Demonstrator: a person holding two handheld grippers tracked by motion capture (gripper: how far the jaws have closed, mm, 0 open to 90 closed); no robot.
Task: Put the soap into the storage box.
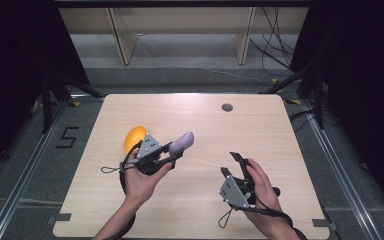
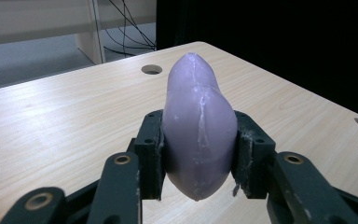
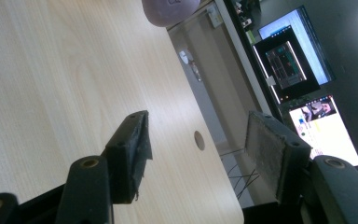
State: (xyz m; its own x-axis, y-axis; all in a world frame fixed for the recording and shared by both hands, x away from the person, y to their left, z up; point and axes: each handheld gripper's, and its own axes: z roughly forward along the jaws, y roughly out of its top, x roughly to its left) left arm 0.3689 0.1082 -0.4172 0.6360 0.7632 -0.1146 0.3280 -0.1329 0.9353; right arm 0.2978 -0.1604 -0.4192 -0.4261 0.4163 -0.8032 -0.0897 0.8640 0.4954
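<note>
1. the right claw (image 1: 236, 162) sits nearest, held in the right hand (image 1: 262, 192) over the desk's (image 1: 200, 210) near right part, tilted on its side; in the right gripper view its jaws stand wide apart with nothing between them, bare wood below.
2. the left hand (image 1: 142, 182) holds the left claw (image 1: 176, 152) over the desk's left middle, pointing right and away.
3. that claw is clamped on a purple lump (image 1: 183, 142); in the left gripper view the lump (image 2: 198, 126) stands up between the two pads, pinched at its thick lower part, its narrow tip rising past them, with a pale seam running down its face.
4. the lump is held clear above the desk, well apart from the right claw; its rounded end (image 3: 170, 10) shows at the top edge of the right gripper view.
5. just behind the left claw an orange thing (image 1: 134, 137) lies on the desk, partly hidden by the claw's grey plate.
6. farther off, a round hole (image 1: 227, 107) sits in the desk near its far edge.
7. beyond the desk, pale wooden frames (image 1: 122, 40) stand on the grey floor, with cables trailing at the right.
</note>
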